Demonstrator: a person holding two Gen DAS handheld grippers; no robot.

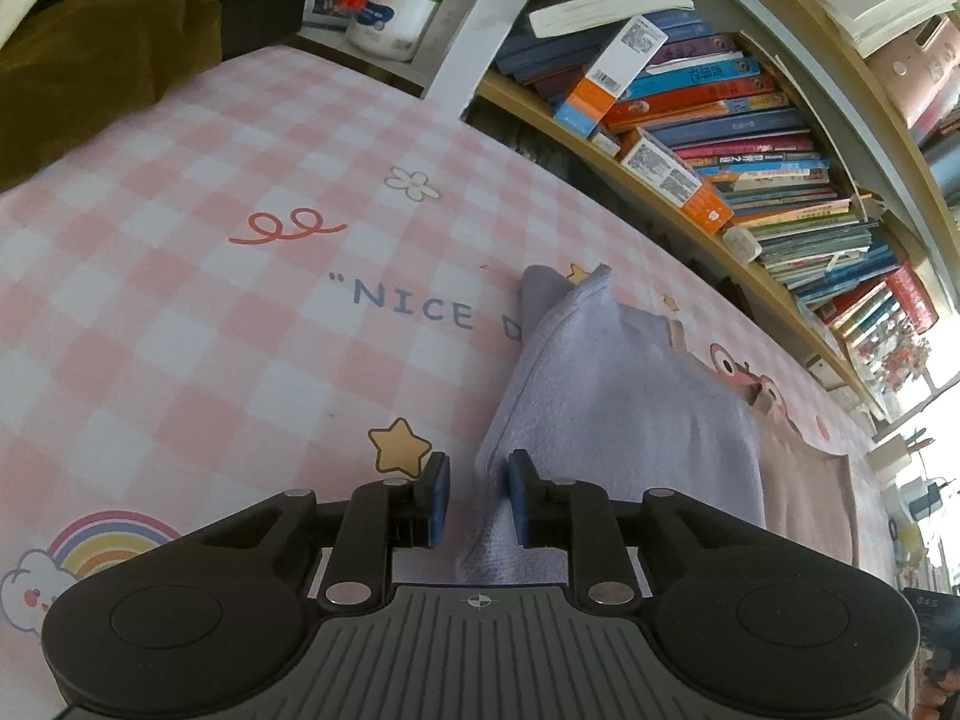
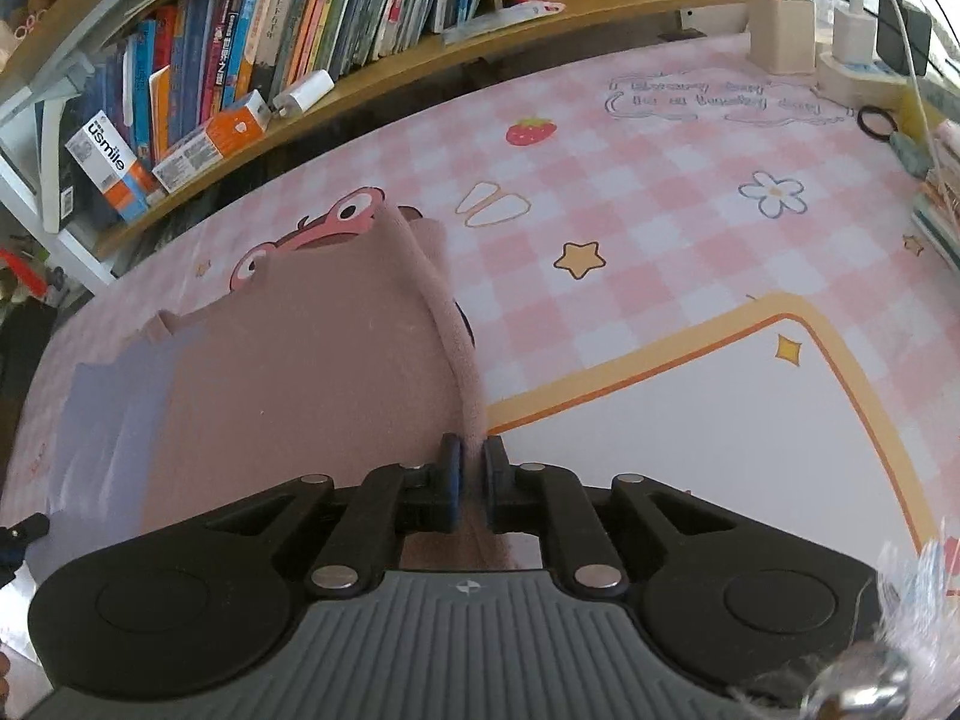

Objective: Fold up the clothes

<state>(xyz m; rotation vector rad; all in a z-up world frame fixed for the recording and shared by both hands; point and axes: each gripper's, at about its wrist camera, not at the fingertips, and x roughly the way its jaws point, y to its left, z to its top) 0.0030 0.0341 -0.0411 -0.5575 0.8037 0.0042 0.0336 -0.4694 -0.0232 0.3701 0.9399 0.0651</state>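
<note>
A soft cloth, lavender on one half (image 1: 618, 396) and dusty pink on the other (image 2: 312, 360), lies on a pink checked table mat (image 1: 198, 276). My left gripper (image 1: 478, 495) is open, its blue pads either side of the lavender edge without pinching it. My right gripper (image 2: 473, 483) is shut on the pink cloth's right edge, which runs up from between the pads as a raised ridge (image 2: 447, 312). The lavender part shows at the left of the right wrist view (image 2: 114, 408).
A bookshelf full of books (image 1: 720, 126) runs along the table's far side (image 2: 270, 48). An olive garment (image 1: 90, 72) lies at the far left. A pencil holder (image 2: 780, 30) and chargers (image 2: 864, 30) stand far right.
</note>
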